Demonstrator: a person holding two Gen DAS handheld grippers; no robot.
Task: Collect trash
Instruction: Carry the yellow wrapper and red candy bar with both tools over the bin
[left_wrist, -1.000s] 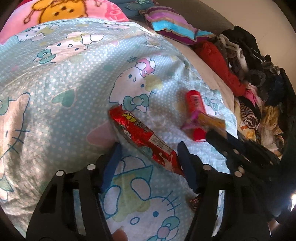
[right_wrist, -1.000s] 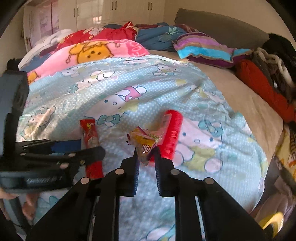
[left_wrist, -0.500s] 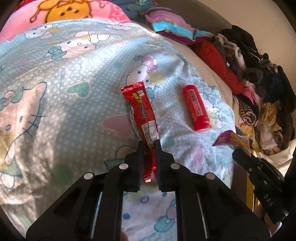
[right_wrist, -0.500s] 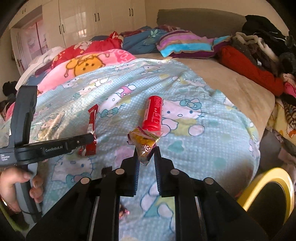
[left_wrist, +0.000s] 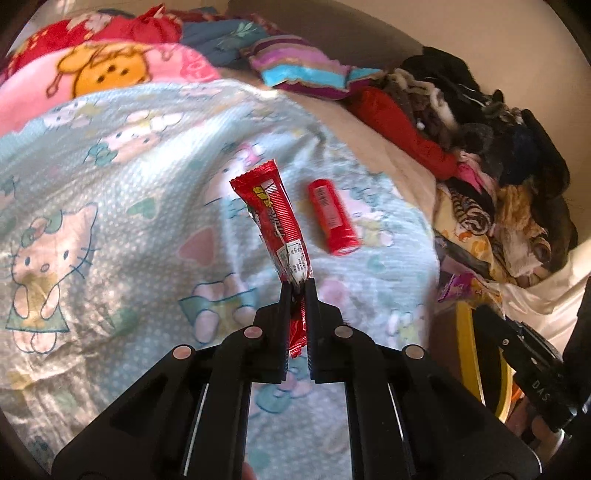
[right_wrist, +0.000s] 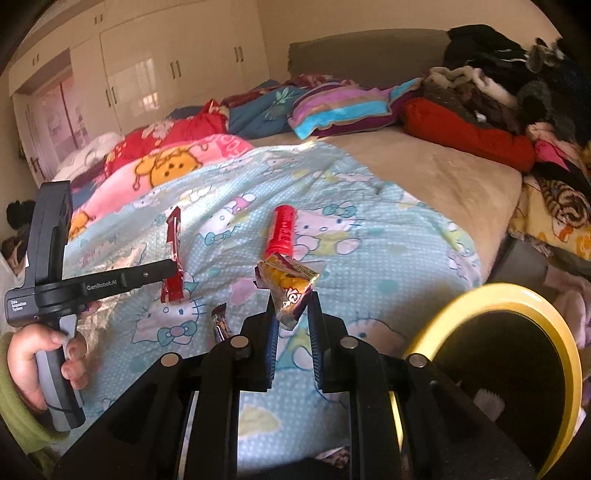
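My left gripper (left_wrist: 298, 286) is shut on a long red candy wrapper (left_wrist: 273, 218) and holds it upright above the bed; it also shows in the right wrist view (right_wrist: 173, 254). My right gripper (right_wrist: 293, 301) is shut on a yellow-orange snack packet (right_wrist: 290, 282), lifted off the bed near the yellow-rimmed bin (right_wrist: 532, 295). A red tube (left_wrist: 332, 216) lies on the Hello Kitty blanket (left_wrist: 110, 192), also seen in the right wrist view (right_wrist: 281, 229). A small brown wrapper (right_wrist: 220, 321) lies on the blanket near my right gripper.
A heap of clothes (left_wrist: 480, 147) lies along the bed's right side. Pillows and blankets (right_wrist: 332, 107) are at the head. The bin's yellow rim (left_wrist: 467, 350) stands off the bed's right edge. Wardrobes (right_wrist: 147, 74) line the far wall.
My left gripper closed on the red wrapper and lifted it off the blanket. My right gripper drew back with the snack packet toward the bin, which has come into view.
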